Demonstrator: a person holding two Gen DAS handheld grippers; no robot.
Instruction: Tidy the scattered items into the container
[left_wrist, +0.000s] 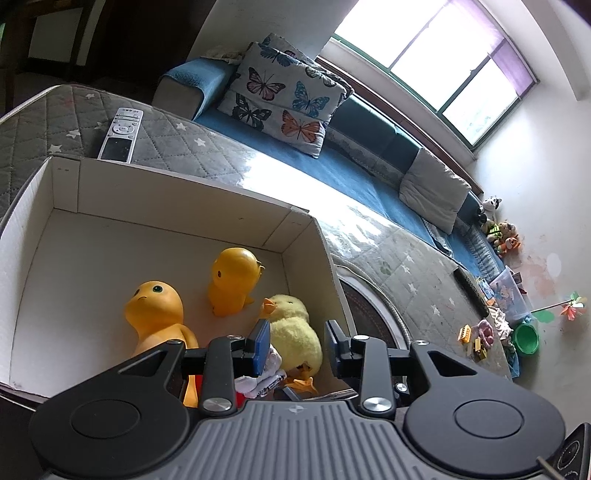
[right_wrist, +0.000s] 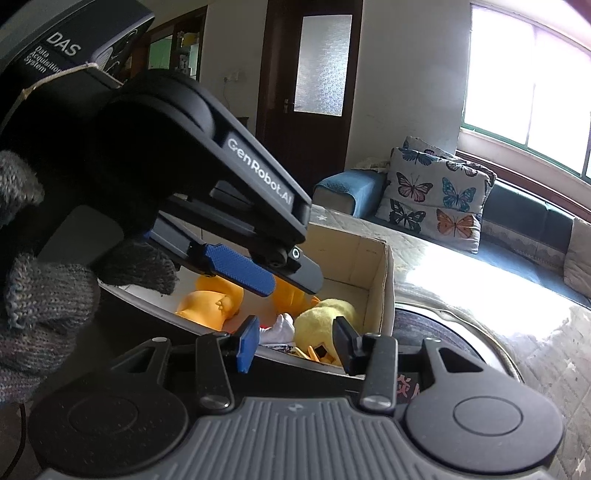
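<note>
An open cardboard box (left_wrist: 162, 192) holds two orange rubber ducks (left_wrist: 155, 314) (left_wrist: 232, 280), a yellow plush chick (left_wrist: 295, 332) and a white cloth piece (left_wrist: 267, 369). My left gripper (left_wrist: 297, 347) hangs open just above the box's near end. The chick lies below and beyond its blue pads, and nothing is gripped. In the right wrist view the left gripper (right_wrist: 291, 286) shows from the side over the box (right_wrist: 386, 295), empty. My right gripper (right_wrist: 295, 345) stands open at the near rim, with the chick (right_wrist: 325, 317) behind its fingers and not pinched.
A remote control (left_wrist: 120, 134) lies on the grey star-quilted cover behind the box. A butterfly pillow (left_wrist: 284, 96) rests on the blue sofa (left_wrist: 332, 173). Small toys (left_wrist: 480, 336) and a green pot (left_wrist: 526, 338) sit at the far right. A gloved hand (right_wrist: 37, 302) holds the left gripper.
</note>
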